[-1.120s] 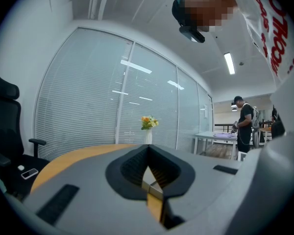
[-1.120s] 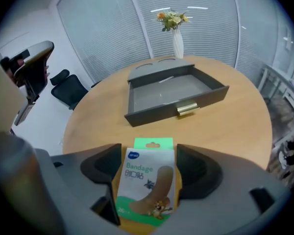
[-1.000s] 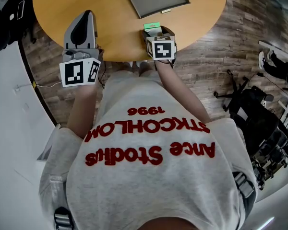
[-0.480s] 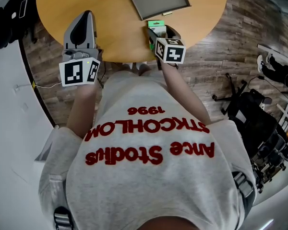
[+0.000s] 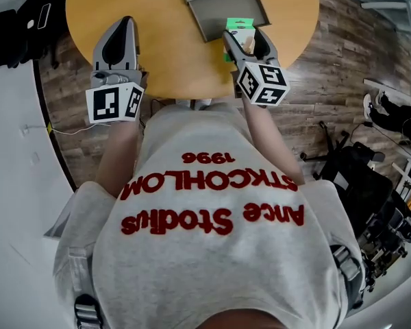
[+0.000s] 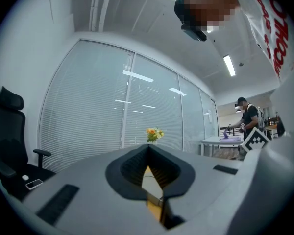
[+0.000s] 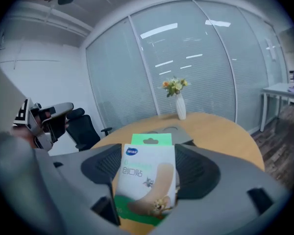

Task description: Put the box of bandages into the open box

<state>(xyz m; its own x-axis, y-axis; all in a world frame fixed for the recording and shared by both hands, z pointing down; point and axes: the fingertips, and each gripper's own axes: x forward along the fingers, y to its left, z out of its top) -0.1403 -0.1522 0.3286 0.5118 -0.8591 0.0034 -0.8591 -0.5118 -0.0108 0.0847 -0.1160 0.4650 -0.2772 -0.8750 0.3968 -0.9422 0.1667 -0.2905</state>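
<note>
My right gripper is shut on the box of bandages, a white and green carton with a green hang tab. It holds the carton off the round wooden table, just beside the near right corner of the open grey box. The grey box shows low behind the carton in the right gripper view. My left gripper rests at the table's left edge, jaws closed with nothing between them.
A white vase of flowers stands on the far side of the table. Black office chairs sit at the left. Glass walls with blinds ring the room. A person works at a far desk.
My right gripper has carried the box of bandages up and forward from the table's near edge to the corner of the open grey box. The left gripper stayed put.
</note>
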